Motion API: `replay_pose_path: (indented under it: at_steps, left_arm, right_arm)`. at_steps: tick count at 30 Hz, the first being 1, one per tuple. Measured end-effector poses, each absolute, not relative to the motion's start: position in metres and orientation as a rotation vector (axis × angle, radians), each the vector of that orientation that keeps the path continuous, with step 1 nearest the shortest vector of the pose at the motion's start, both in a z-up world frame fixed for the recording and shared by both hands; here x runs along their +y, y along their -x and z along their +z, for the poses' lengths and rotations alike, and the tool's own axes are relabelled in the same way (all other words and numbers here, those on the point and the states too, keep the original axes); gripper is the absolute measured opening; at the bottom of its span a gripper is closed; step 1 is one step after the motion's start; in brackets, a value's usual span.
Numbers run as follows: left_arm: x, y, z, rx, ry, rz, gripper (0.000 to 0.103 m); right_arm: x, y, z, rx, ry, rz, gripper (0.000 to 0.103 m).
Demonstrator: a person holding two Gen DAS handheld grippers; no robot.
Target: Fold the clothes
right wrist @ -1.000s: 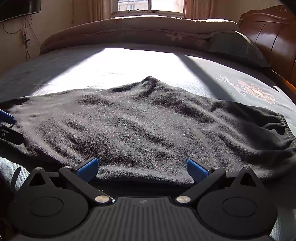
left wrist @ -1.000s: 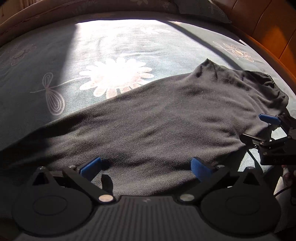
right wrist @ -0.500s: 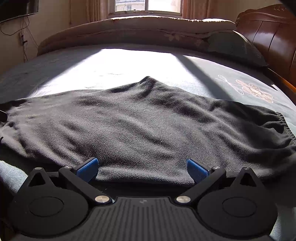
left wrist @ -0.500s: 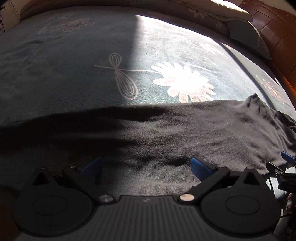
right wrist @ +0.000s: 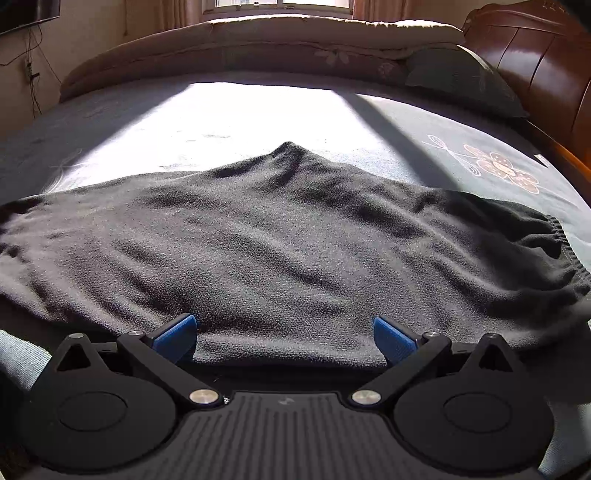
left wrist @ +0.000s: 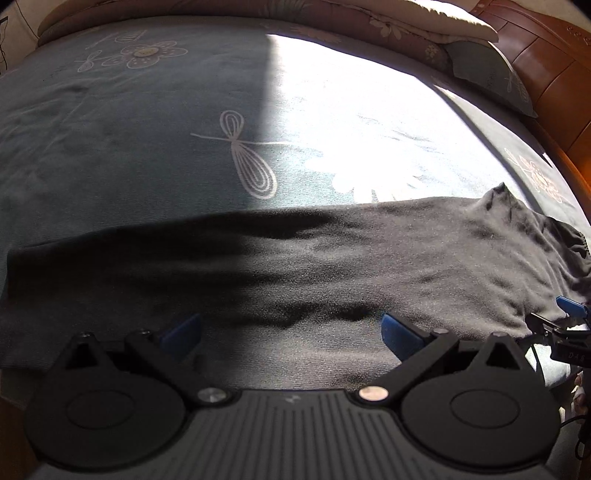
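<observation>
One black garment (right wrist: 288,251) lies spread flat across the bedspread (left wrist: 129,147), just ahead of both claws, its near hem running right beneath their blue fingertips; it seems laid out long and smooth so that an edge can be picked up and carried over in a fold. The left gripper (left wrist: 291,332) hovers low at that hem with its jaws wide apart and nothing between them; the cloth stretches away ahead of it and off to either side. The right gripper (right wrist: 284,334) sits likewise at the hem, jaws spread, nothing pinched, though its tips appear to touch or nearly touch the fabric; in the left wrist view it shows at the far right, beside the garment's corner. Both claws probably stand open at the edge because a grasp on the hem is the next thing needed; no fold looks made yet. Counted: one garment, two grippers, one rolled quilt (right wrist: 295,33) beyond the garment, one pillow (right wrist: 461,81) ahead and to the right, against one wooden headboard (right wrist: 535,55).
</observation>
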State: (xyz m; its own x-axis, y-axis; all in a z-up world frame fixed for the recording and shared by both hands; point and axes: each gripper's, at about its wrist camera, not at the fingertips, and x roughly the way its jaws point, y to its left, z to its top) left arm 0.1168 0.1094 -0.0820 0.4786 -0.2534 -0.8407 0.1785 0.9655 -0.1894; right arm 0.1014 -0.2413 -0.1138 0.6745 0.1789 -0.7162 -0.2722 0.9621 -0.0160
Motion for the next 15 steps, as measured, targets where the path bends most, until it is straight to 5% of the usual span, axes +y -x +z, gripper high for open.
replay_pose_path:
  at_steps: [15]
  left_arm:
    - [0.105, -0.106, -0.094, 1.022, 0.027, -0.290, 0.102]
  right_arm:
    - [-0.241, -0.104, -0.114, 0.809, 0.116, 0.248, 0.103]
